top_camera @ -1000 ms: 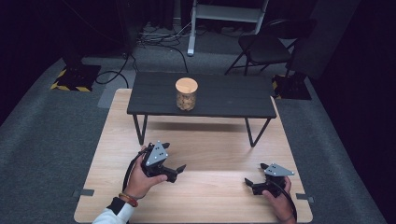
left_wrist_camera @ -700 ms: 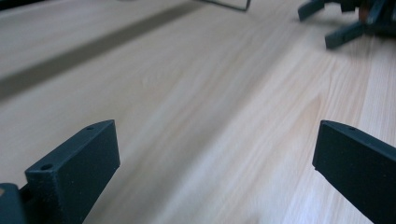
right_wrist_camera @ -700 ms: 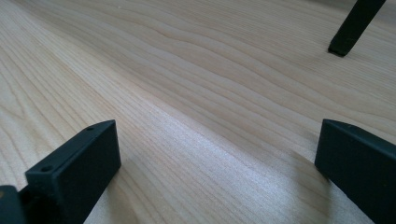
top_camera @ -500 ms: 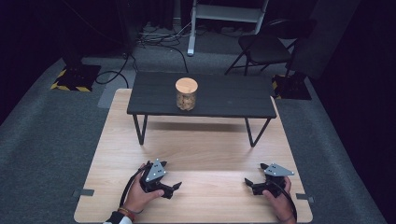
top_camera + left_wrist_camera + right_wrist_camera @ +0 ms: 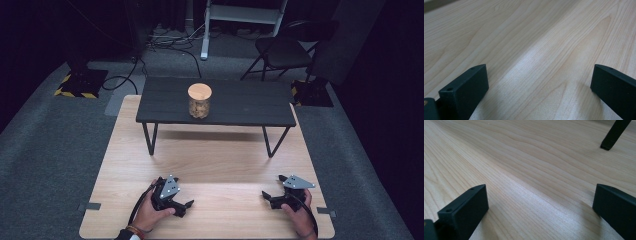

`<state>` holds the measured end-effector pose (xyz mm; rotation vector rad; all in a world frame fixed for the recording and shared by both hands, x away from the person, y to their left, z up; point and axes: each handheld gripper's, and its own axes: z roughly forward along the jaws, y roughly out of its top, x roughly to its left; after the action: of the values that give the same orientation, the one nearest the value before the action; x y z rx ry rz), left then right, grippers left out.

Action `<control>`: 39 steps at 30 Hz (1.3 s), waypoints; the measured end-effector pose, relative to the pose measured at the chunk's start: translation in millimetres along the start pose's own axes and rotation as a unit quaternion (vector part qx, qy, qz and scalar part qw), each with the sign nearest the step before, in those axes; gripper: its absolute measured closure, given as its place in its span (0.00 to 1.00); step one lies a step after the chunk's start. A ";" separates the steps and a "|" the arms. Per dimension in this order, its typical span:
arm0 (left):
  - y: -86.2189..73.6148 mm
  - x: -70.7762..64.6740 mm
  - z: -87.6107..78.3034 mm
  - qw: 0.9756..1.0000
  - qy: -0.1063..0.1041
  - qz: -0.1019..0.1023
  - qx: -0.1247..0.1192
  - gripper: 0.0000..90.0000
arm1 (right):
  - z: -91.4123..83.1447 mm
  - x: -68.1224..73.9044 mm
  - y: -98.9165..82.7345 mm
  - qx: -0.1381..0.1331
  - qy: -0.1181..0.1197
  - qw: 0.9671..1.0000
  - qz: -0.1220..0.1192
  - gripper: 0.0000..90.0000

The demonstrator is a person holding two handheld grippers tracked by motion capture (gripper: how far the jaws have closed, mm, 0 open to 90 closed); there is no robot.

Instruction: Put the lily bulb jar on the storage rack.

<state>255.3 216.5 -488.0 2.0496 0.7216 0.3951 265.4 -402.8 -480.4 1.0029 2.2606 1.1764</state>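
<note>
In the high view, a light wooden bench (image 5: 210, 165) carries a small black slatted table (image 5: 240, 102) at its 12 o'clock end, and a glass jar with a round wooden lid (image 5: 199, 100) stands upright on that table, left of its middle. At the bench's 7 o'clock, the left hand (image 5: 150, 215) holds the left gripper (image 5: 181, 206), resting low on the wood; at 5 o'clock, the right hand (image 5: 299, 217) holds the right gripper (image 5: 267, 197). Both are well apart from the jar. In the left gripper view, the jaws stand wide over bare wood grain. In the right gripper view, the jaws stand wide too, with a black table leg (image 5: 614, 133) at 1 o'clock.
</note>
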 end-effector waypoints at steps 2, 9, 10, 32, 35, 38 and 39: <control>0.2 0.4 0.0 1.000 0.001 -0.006 0.001 0.01 | 0.1 -0.4 0.2 0.001 0.001 1.000 0.001 0.00; -0.2 0.5 -0.1 1.000 0.002 -0.009 0.000 0.01 | 0.0 -0.1 -0.1 0.000 0.000 1.000 -0.001 0.00; -0.4 0.7 -0.1 1.000 0.002 -0.010 0.000 0.01 | 0.0 0.2 -0.2 -0.001 0.000 1.000 -0.002 0.00; -0.2 0.9 0.0 1.000 0.002 -0.009 0.000 0.01 | 0.0 0.4 -0.3 -0.001 0.000 1.000 -0.002 0.00; -0.2 0.9 0.1 1.000 0.002 -0.009 0.000 0.01 | 0.0 0.4 -0.3 -0.001 0.000 1.000 -0.002 0.00; -0.3 1.0 0.0 1.000 0.002 -0.009 0.000 0.01 | 0.0 0.7 -0.5 -0.001 -0.001 1.000 -0.003 0.00; -0.2 0.9 0.1 1.000 0.002 -0.009 0.000 0.01 | 0.0 0.6 -0.4 -0.001 -0.001 1.000 -0.003 0.00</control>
<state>255.9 217.0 -488.2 2.0410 0.7426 0.3889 264.7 -402.5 -480.8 0.9958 2.2585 1.1756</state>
